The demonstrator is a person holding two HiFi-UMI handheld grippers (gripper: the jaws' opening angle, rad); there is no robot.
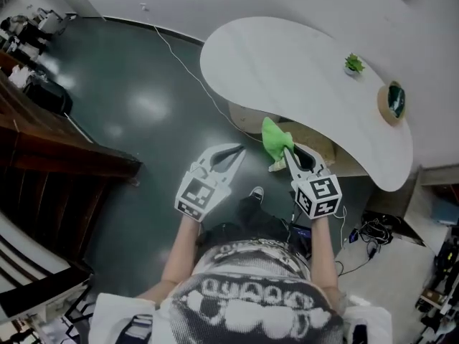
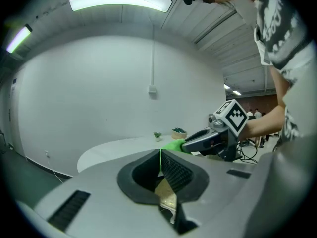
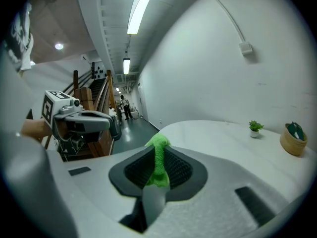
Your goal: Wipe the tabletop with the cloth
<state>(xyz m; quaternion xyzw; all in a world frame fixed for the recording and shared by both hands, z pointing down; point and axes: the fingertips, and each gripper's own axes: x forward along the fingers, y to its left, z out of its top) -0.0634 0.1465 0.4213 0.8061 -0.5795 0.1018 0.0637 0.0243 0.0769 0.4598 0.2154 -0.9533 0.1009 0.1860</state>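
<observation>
Right tongs (image 1: 287, 151) clamped on the green cloth (image 1: 274, 137) at the bench's (image 1: 287, 63) near edge, left tongs (image 1: 241, 149) closed empty: I'd press it flat before sweeping.

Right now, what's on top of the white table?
A small potted plant and a round basket with something dark inside. The green cloth, held by the right gripper, hides part of the table's near edge.
</observation>
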